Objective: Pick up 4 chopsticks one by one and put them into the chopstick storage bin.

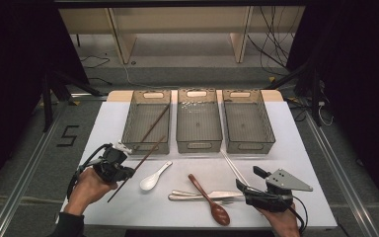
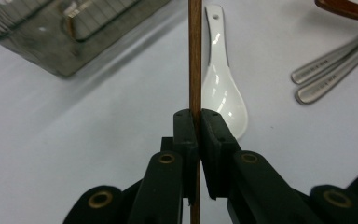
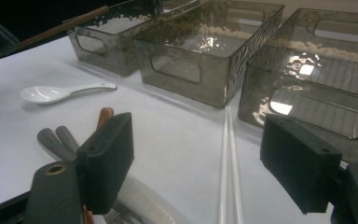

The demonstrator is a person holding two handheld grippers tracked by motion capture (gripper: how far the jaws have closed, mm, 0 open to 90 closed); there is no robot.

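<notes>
Left gripper (image 2: 198,122) clamped on brown wooden chopstick (image 1: 137,166), lifted near left smoky plastic bin (image 1: 146,123); one chopstick already inside. Right gripper (image 3: 198,158) wide open, empty, over white chopstick pair (image 3: 230,158). White ceramic spoon (image 1: 154,178), wooden spoon (image 1: 210,200), steel cutlery (image 1: 197,196) unsorted.

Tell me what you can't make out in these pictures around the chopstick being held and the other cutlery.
- Wooden chopstick in the left gripper: both ends cut off by the left gripper view's edges.
- Metal cutlery, high view: too small to tell pieces apart; the wooden spoon crosses it.
- White chopsticks, right gripper view: near ends cut off by the bottom edge.
</notes>
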